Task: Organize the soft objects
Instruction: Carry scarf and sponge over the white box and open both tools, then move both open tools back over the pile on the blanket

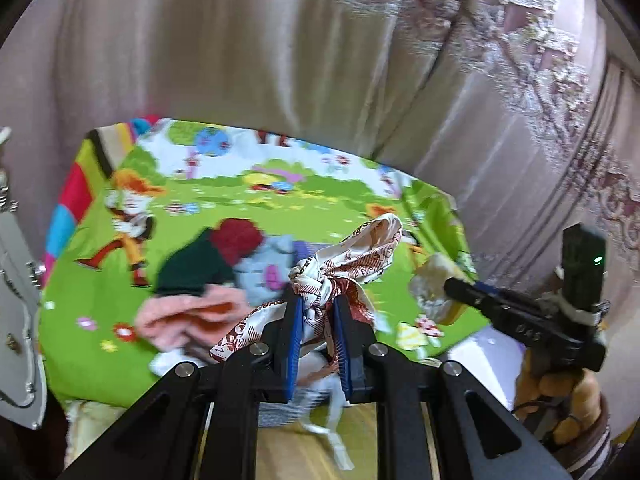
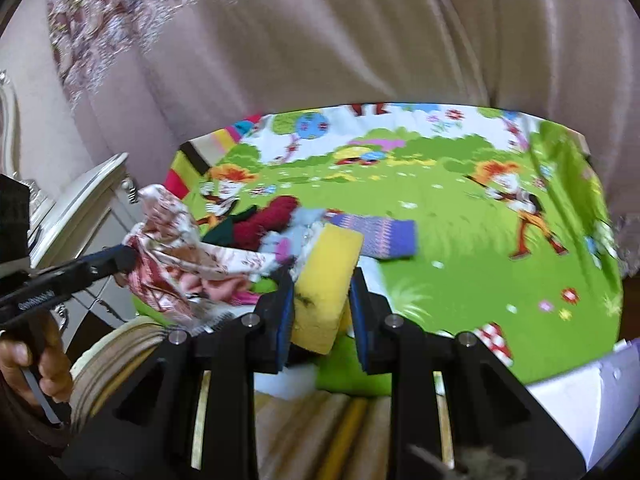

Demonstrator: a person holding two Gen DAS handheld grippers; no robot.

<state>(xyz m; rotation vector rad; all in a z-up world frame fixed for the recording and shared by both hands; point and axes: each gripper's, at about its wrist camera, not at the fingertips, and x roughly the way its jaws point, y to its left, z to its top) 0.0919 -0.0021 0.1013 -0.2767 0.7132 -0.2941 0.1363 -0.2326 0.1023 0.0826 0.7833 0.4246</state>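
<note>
While raised above the mat's (image 2: 460,280) near edge: left gripper (image 1: 318,312) pinched on scarf (image 1: 344,264), right gripper (image 2: 322,292) clamped on sponge (image 2: 324,280) (likely lifted clear for sorting away from the pile (image 1: 208,272)).

Glossy, silky white-and-maroon patterned scarf (image 1: 344,276), porous matt yellow sponge block (image 2: 324,280), fuzzy pink fleece cloth (image 1: 188,312) near left, smooth printed green cartoon mat (image 2: 460,248), sheeny beige curtain fabric (image 1: 240,48) far behind

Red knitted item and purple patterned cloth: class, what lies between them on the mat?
In the right wrist view, a pale blue soft item lies between the red knitted item and the purple patterned cloth.
</note>
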